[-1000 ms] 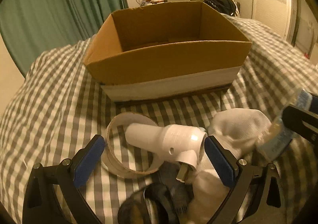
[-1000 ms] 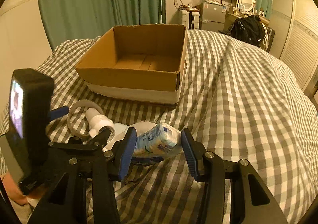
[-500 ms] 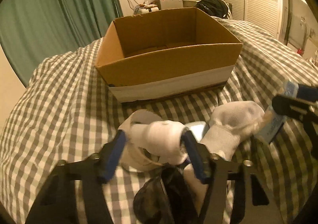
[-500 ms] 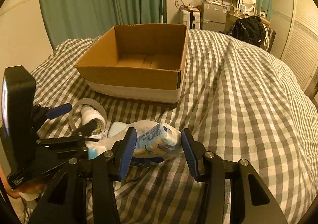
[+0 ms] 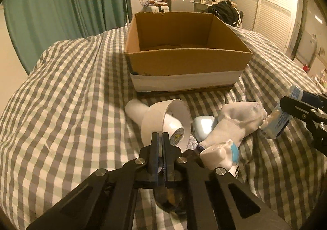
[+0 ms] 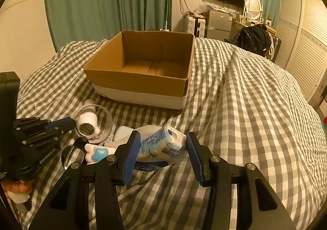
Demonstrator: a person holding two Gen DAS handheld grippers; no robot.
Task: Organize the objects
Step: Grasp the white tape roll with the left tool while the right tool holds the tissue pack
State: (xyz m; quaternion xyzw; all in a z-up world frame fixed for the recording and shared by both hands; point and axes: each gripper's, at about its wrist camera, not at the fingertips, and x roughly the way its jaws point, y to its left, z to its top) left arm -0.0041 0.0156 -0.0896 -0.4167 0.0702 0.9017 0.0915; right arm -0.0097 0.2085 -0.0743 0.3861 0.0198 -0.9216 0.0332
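An open, empty cardboard box (image 5: 188, 62) (image 6: 143, 79) stands on the checked bed. In front of it lie a tape ring (image 5: 165, 126) (image 6: 106, 121), a white bottle (image 5: 139, 113) (image 6: 89, 121) passing through the ring, white socks (image 5: 235, 126), a small silver-white object (image 5: 204, 128) and a dark item. My left gripper (image 5: 160, 138) (image 6: 67, 123) is shut on the near edge of the tape ring, tilting it upright. My right gripper (image 6: 162, 148) holds a tissue pack (image 6: 163, 144) (image 5: 280, 119) between its pads.
The checked duvet (image 6: 255, 107) rises in folds on the right. Green curtains (image 6: 102, 5) hang behind. A fridge, a TV and a chair with black clothes stand at the far wall. A white toy with a blue star (image 6: 98, 151) lies by the socks.
My left gripper closed from wide open around the bottle to shut on the tape ring's edge, lifting the ring upright. The right gripper stayed still with the tissue pack.
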